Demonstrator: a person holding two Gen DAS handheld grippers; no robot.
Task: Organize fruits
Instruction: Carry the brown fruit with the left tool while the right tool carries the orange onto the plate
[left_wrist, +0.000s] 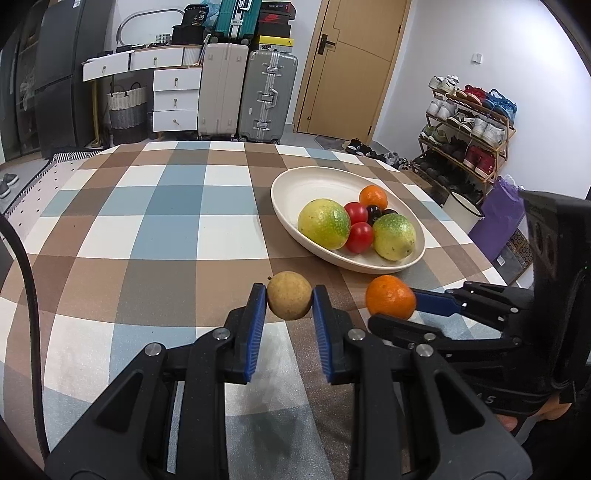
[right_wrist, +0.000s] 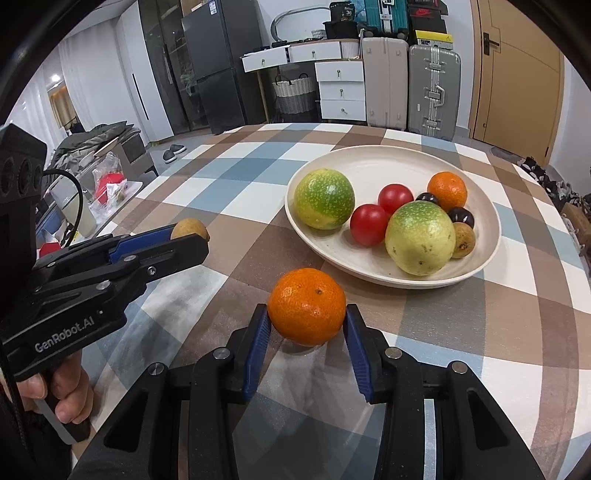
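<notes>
The checked table (left_wrist: 155, 206) fills both views. The white bowl (left_wrist: 295, 184) sits right of centre with fruits inside. At lower centre, the right gripper (right_wrist: 306, 325) is clamped on an orange (right_wrist: 306, 306), and the left gripper (left_wrist: 289, 306) grasps a small brown fruit (left_wrist: 289, 300).

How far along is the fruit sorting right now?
Mostly done: two green citrus, two tomatoes and a tangerine sit in the bowl. In hand: left tool grips a longan, right tool an orange. Both remain to be placed.
</notes>
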